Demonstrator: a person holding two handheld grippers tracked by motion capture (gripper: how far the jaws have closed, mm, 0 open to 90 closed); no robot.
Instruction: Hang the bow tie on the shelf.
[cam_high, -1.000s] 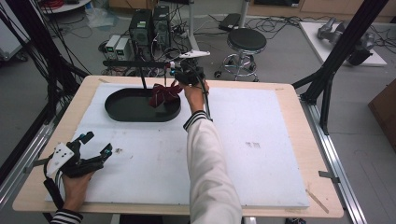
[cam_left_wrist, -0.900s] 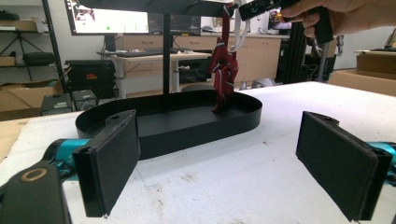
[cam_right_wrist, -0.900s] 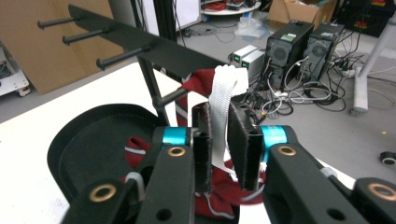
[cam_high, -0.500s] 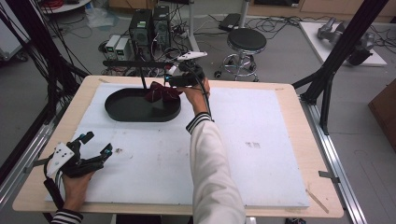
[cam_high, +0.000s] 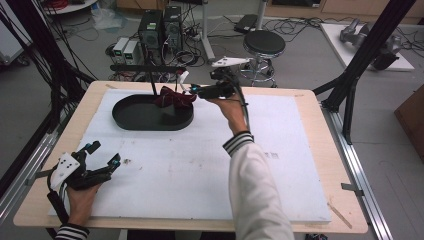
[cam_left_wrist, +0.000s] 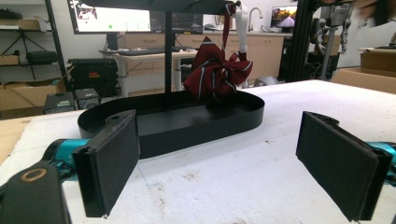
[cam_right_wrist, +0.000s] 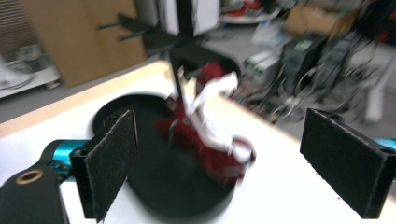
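Note:
A dark red striped bow tie (cam_high: 173, 98) with a white strap (cam_left_wrist: 242, 29) hangs from the crossbar of a black stand (cam_high: 152, 80) over a black oval tray (cam_high: 131, 116). My right gripper (cam_high: 194, 90) hovers just right of the bow tie, apart from it. Its jaws have just been opening and now stand wide with nothing pressed between them. In the right gripper view the blurred bow tie (cam_right_wrist: 212, 147) hangs ahead of the right gripper (cam_right_wrist: 224, 161). My left gripper (cam_high: 104, 153) rests open at the near left corner, facing the bow tie (cam_left_wrist: 215, 74) and tray (cam_left_wrist: 196, 122).
The white foam mat (cam_high: 190, 165) covers most of the wooden table (cam_high: 320, 150). Black frame posts (cam_high: 360, 65) stand at the right and left edges. Computers, cables and a stool (cam_high: 264, 44) sit on the floor beyond the far edge.
The right gripper opened, let go of the bow tie and drew back to the right. The bow tie now hangs from the stand. The left hand stayed put.

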